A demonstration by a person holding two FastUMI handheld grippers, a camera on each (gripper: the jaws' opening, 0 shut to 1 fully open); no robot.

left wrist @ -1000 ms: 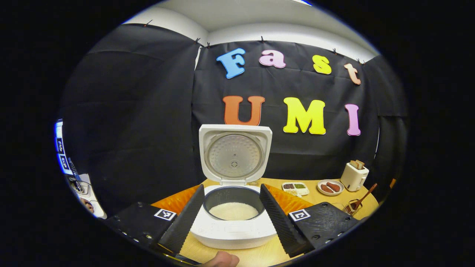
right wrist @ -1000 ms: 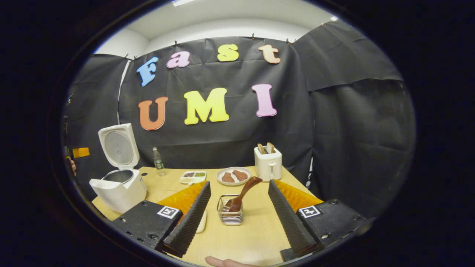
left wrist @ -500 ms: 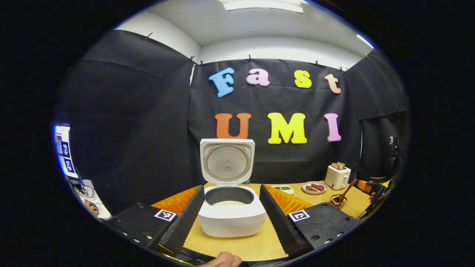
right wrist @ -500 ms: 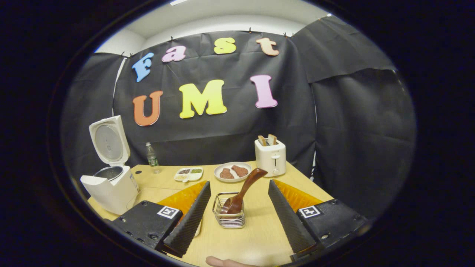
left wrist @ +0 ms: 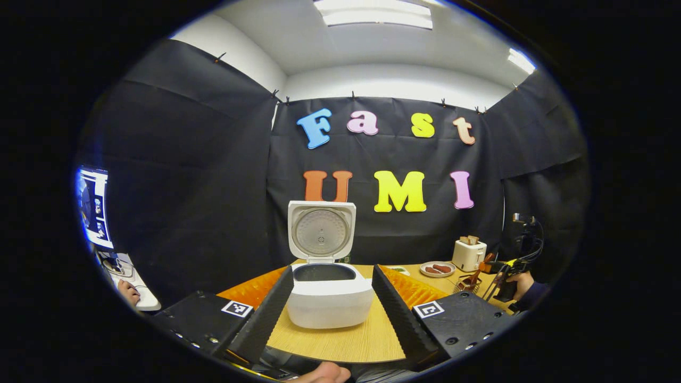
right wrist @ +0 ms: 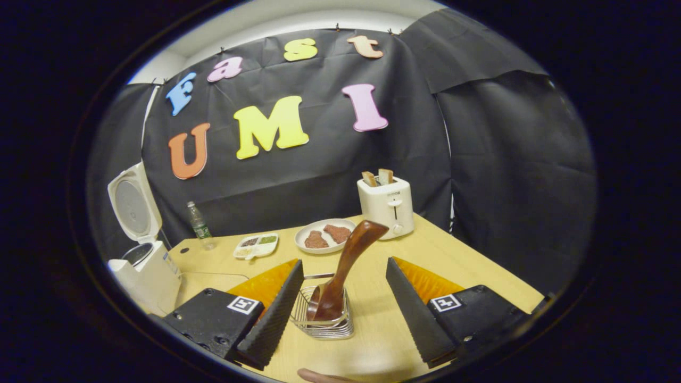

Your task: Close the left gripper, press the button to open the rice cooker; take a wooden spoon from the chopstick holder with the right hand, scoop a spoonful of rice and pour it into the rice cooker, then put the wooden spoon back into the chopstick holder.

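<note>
One rice cooker [left wrist: 329, 300] sat lid-up near the tabletop's front edge, framed by the wide-open left gripper [left wrist: 332, 314]. Right gripper [right wrist: 345, 314] was spread wide too, around one chopstick holder [right wrist: 324, 322] holding one wooden spoon [right wrist: 343, 271]

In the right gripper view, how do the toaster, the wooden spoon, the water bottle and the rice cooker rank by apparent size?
1. rice cooker, lid open
2. wooden spoon, though it is nearest the camera, which enlarges it
3. toaster
4. water bottle

The spoon versus toaster order is unsure.
</note>
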